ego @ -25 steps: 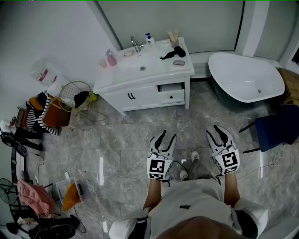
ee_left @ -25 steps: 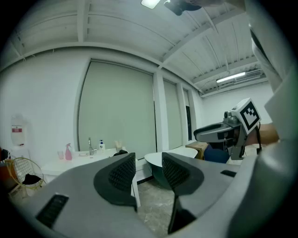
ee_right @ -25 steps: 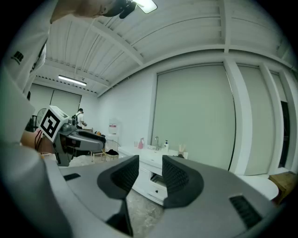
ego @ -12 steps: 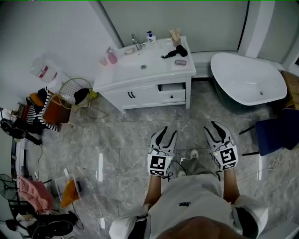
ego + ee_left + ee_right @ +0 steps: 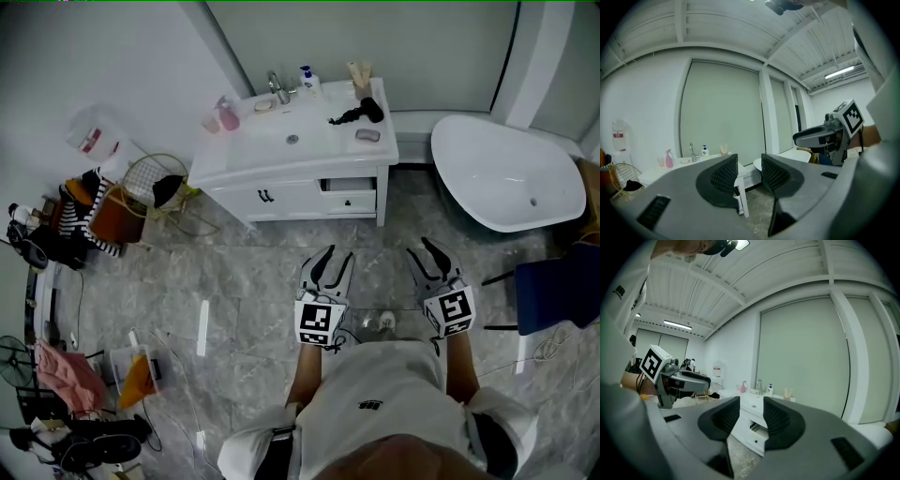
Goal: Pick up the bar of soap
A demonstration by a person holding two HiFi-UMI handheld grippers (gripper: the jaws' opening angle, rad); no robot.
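A white vanity [image 5: 291, 155] with a sink stands against the far wall. On its top a small pale bar [image 5: 262, 106] lies left of the faucet [image 5: 277, 87], and a greyish pad-like object [image 5: 367, 135] lies at the right edge; which one is the soap I cannot tell. My left gripper [image 5: 336, 259] and right gripper [image 5: 421, 250] hover over the marble floor, well short of the vanity. Both are open and hold nothing. The vanity also shows beyond the jaws as a counter [image 5: 679, 165] and as a cabinet [image 5: 754, 404].
A black hair dryer [image 5: 356, 111], pink spray bottle [image 5: 225, 115] and pump bottle [image 5: 307, 80] share the counter. A white bathtub [image 5: 511, 173] sits at the right, with a blue chair [image 5: 562, 281] below it. A wire basket [image 5: 150, 187] and clothes clutter line the left wall.
The view has moved nearer to the vanity, and both grippers sit slightly higher in the head view. Their jaws stay open.
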